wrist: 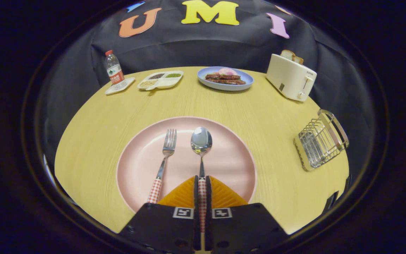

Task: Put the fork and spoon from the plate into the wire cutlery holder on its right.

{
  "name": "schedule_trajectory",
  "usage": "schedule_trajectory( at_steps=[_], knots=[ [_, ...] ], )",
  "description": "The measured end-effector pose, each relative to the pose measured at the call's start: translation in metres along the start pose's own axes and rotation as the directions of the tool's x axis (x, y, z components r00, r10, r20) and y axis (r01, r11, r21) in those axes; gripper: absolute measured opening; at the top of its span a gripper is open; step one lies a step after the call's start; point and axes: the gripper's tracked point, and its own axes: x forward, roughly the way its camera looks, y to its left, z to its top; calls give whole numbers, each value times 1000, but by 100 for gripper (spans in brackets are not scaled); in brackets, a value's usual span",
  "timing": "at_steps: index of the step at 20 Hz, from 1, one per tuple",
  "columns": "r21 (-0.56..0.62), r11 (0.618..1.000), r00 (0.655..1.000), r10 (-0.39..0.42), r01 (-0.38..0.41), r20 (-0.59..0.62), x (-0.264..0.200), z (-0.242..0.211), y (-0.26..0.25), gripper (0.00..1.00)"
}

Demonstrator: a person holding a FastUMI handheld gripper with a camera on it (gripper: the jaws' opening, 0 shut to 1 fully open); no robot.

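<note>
Jaws clamped on spoon [201, 148] handle

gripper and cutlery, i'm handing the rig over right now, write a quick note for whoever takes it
Gripper: fingers closed on the spoon handle, which runs between them; the spoon looks gripped, its bowl pointing ahead over the plate.
Fork: lying on the plate, just beside the spoon, not touched.
Holder: on the table off to the right of the plate, no cutlery seen in it.
Done: spoon grasped, nothing delivered yet.
Left: lift the spoon, carry it right and drop it in the holder, then come back for the fork and do the same.
</note>
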Motion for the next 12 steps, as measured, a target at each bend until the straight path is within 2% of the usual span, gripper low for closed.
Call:
schedule_trajectory(
  at_steps=[1, 6, 12],
  knots=[
    [1, 1000, 1000, 13, -13, 1, -3, 2, -1, 2],
    [10, 996, 996, 84, -84, 19, -35, 25, -15, 1],
    [-5, 990, 988, 144, -144, 49, -89, 55, -63, 1]
  ],
)
